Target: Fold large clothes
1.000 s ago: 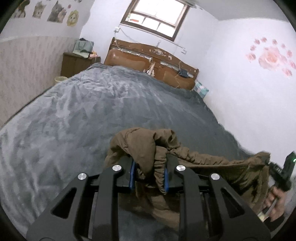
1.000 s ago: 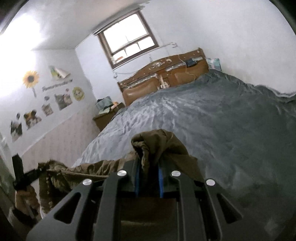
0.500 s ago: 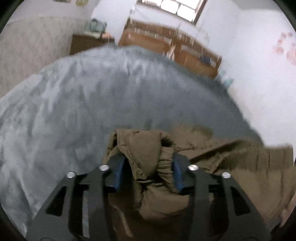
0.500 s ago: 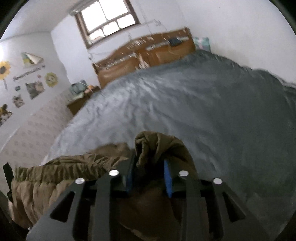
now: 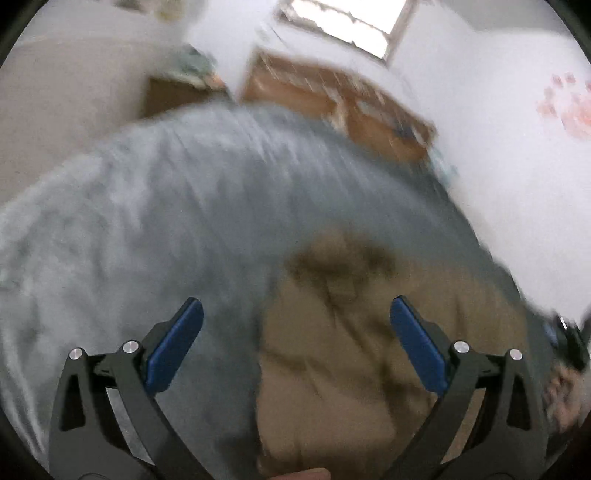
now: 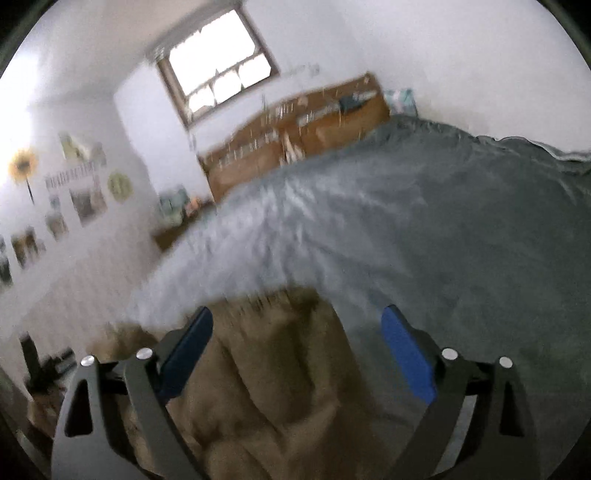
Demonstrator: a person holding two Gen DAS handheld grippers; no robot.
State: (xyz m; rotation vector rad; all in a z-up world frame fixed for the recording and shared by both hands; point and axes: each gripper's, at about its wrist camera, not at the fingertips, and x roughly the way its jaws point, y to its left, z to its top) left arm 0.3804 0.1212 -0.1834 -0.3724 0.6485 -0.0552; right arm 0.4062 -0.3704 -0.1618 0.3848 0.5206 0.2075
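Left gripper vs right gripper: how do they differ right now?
The left gripper has the brown garment toward its right jaw, grey blanket under its left; the right gripper has it mirrored, garment toward its left jaw. Shared: both jaws are opening wide, pads clear of the cloth.

White-walled bedroom; bright window; wooden headboard; grey-blanketed bed; wall stickers.

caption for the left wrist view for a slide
Left gripper jaws opening above a brown garment lying on a grey bedspread.
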